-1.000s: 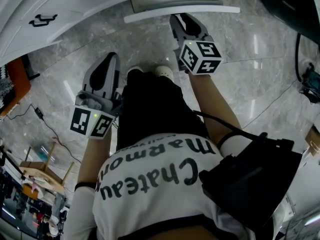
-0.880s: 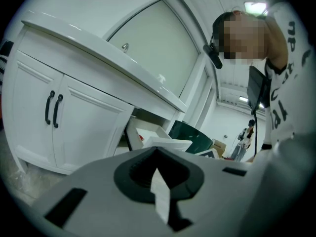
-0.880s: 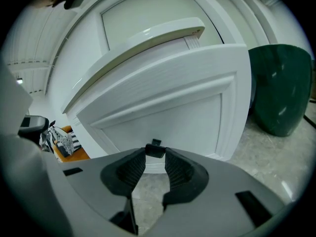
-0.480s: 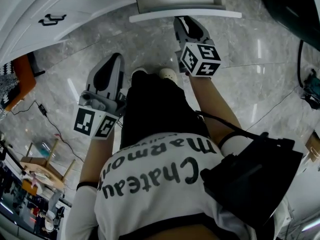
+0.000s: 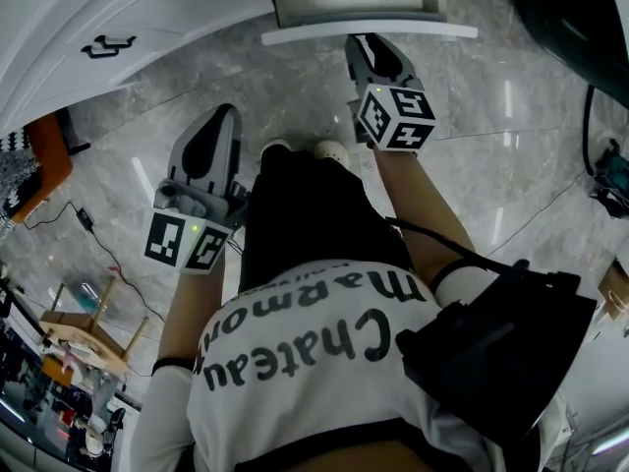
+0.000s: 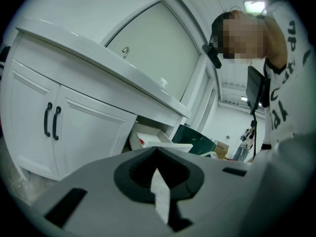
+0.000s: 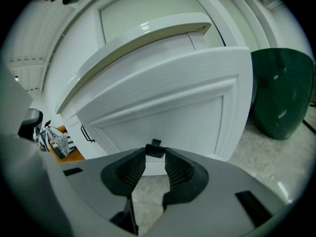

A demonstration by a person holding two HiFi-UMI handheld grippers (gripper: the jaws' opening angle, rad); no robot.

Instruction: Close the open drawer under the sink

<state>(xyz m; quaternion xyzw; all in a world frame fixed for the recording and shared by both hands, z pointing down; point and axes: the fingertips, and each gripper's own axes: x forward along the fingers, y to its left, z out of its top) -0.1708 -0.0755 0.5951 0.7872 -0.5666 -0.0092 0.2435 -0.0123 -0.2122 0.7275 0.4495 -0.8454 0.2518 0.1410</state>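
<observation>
Running in black script across the white T-shirt, upside down in the head view: "Chateau", with "Marmon" on the line nearer the waist, its tail slipping out of sight at the shirt's side. Showing in the left gripper view only as broken, unreadable letters.

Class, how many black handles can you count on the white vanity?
3. One door handle and a second door handle sit side by side on the double cabinet doors; the drawer handle is on the open drawer front, between the right gripper's jaws. Others may be hidden.
</observation>
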